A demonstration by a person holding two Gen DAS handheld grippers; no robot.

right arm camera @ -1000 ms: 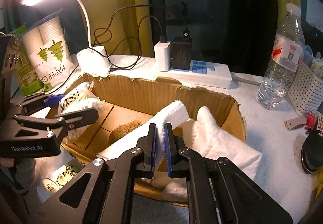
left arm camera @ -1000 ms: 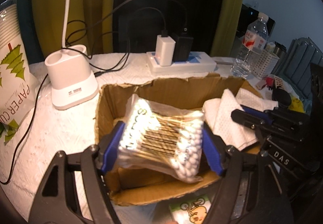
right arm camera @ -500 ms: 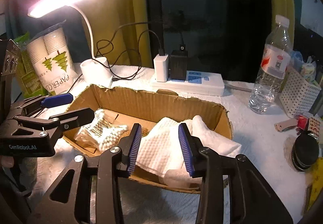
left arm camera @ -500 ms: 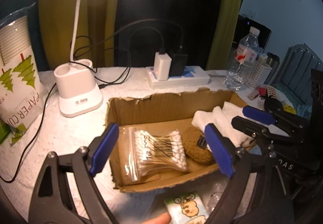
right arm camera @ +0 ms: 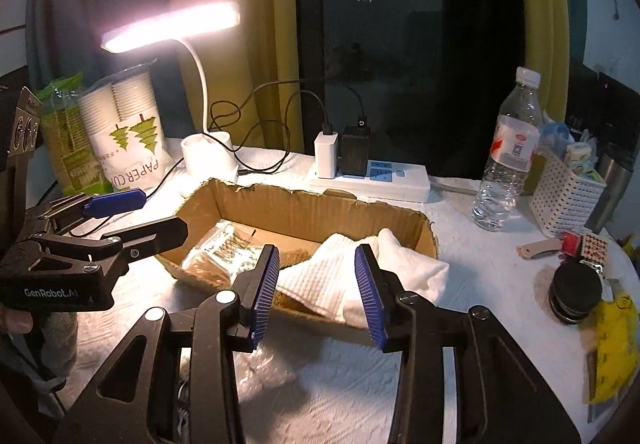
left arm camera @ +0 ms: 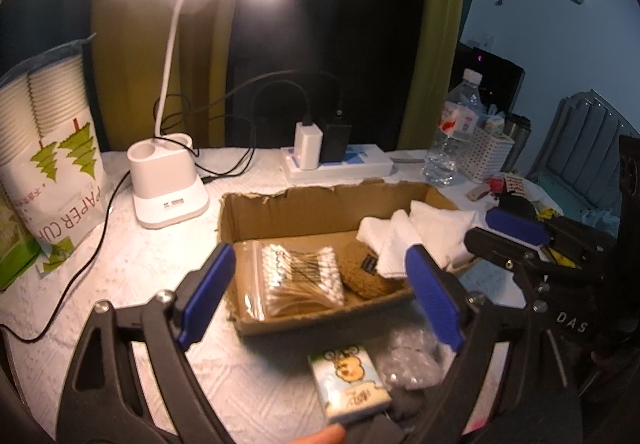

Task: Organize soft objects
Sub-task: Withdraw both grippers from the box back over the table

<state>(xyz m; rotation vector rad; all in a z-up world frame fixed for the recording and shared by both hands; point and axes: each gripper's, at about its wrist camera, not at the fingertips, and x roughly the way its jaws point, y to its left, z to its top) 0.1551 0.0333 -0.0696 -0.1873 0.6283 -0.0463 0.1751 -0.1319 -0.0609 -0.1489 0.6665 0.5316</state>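
A shallow cardboard box [left arm camera: 316, 204] [right arm camera: 304, 212] sits on the white table. In it lie a clear bag of cotton swabs [left arm camera: 302, 278] [right arm camera: 224, 252], a brown knitted item [left arm camera: 366, 274] and white folded cloths [left arm camera: 416, 232] [right arm camera: 352, 272]. My left gripper [left arm camera: 320, 296] is open and empty, raised in front of the box. My right gripper [right arm camera: 316, 292] is open and empty, raised above the box's near right edge. A small tissue pack [left arm camera: 352, 380] and a crumpled clear plastic wrap [left arm camera: 412, 360] lie in front of the box.
A lit desk lamp [left arm camera: 168, 180], a bag of paper cups [left arm camera: 52, 148], a power strip with chargers [left arm camera: 336, 160], a water bottle [right arm camera: 508, 152] and a white basket [right arm camera: 568, 192] stand behind and beside the box. Cables trail at left. Small items [right arm camera: 576, 288] lie at right.
Both grippers opened and let go: the left dropped the cotton swab bag into the box, the right released the white cloth. Both have pulled back and up from the box.
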